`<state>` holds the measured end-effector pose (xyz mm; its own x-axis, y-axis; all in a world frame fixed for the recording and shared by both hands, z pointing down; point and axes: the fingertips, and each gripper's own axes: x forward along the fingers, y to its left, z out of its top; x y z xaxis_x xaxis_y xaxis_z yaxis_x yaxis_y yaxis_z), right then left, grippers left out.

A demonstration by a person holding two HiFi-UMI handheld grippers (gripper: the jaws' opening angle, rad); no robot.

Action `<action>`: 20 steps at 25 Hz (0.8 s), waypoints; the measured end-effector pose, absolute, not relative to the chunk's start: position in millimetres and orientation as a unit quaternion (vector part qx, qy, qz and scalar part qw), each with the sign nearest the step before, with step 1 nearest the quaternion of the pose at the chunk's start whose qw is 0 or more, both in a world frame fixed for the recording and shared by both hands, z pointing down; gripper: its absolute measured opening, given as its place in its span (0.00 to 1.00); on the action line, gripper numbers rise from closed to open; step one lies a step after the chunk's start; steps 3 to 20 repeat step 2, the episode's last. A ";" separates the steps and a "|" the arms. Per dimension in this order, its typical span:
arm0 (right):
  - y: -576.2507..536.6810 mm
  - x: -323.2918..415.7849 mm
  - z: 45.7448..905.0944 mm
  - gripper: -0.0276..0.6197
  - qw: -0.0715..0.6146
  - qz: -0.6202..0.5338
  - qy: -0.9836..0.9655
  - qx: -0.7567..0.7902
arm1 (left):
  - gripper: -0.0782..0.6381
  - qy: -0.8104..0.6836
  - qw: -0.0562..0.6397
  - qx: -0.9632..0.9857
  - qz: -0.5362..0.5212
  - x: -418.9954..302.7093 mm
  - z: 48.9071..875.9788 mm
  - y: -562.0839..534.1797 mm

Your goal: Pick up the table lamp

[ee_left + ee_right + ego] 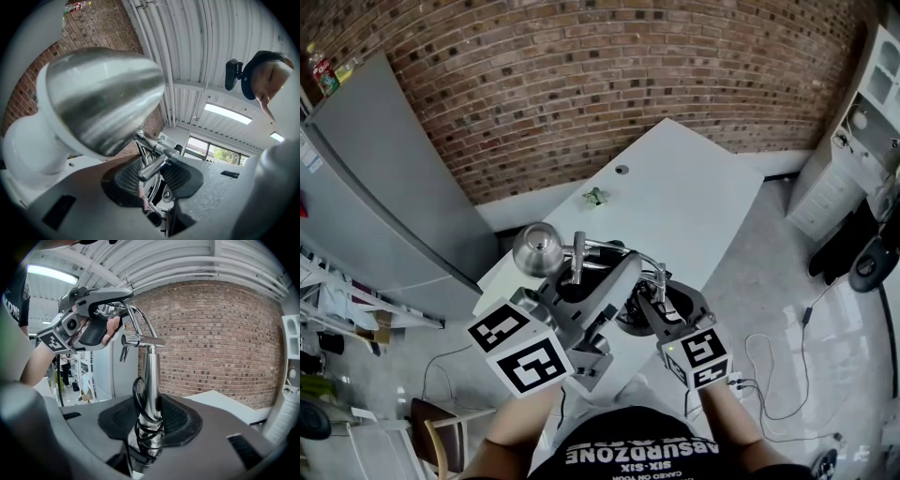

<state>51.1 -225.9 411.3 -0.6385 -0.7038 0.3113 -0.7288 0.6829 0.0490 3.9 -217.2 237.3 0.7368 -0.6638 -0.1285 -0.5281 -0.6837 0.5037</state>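
**Head view**
- Chrome table lamp [578, 255] with a domed polished-metal shade [539, 248], a thin jointed arm and an upright stem. It sits over the near end of the long white table [694, 187], between the two grippers. Whether its base is clear of the tabletop cannot be told.
- Left gripper [591, 279], grey, marker cube toward the person. It reaches in at the lamp's arm, just beside the shade.
- Right gripper [661, 298], grey. It is set lower, at the stem.
- Small green object [595, 197] on the table, well apart from the lamp.
- Red brick wall [609, 84] behind.

**Left gripper view**
- Left gripper [152, 176]: its jaws are closed on the thin chrome arm rod [152, 168], with a black ribbed pad [124, 180] against each side.
- The shade [98, 108] fills the upper left, close above the jaws.
- Judged reason: a hold this near the shade steadies the top-heavy end, so the jointed arm cannot swing during a lift.

**Right gripper view**
- Right gripper [149, 420]: its jaws are clamped on the upright chrome stem [149, 376], low down. They close over the black cord [139, 427] wound around it.
- The left gripper [110, 326] shows at upper left, on the curved arm.
- Judged reason: the low grip carries the lamp's weight and keeps it upright. The coiled cord stays out of the way.
- With two holds in place, the lamp looks secured for lifting.
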 end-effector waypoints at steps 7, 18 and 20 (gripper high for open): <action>-225.5 51.2 411.7 0.25 0.155 0.042 -0.904 0.396 | 0.27 -0.331 0.222 0.905 -0.151 4.1 237.6 -217.0; -225.5 51.2 411.7 0.25 0.155 0.042 -0.904 0.396 | 0.27 -0.331 0.222 0.905 -0.151 4.1 237.6 -217.0; -225.5 51.2 411.7 0.25 0.155 0.042 -0.904 0.396 | 0.27 -0.331 0.222 0.905 -0.151 4.1 237.6 -217.0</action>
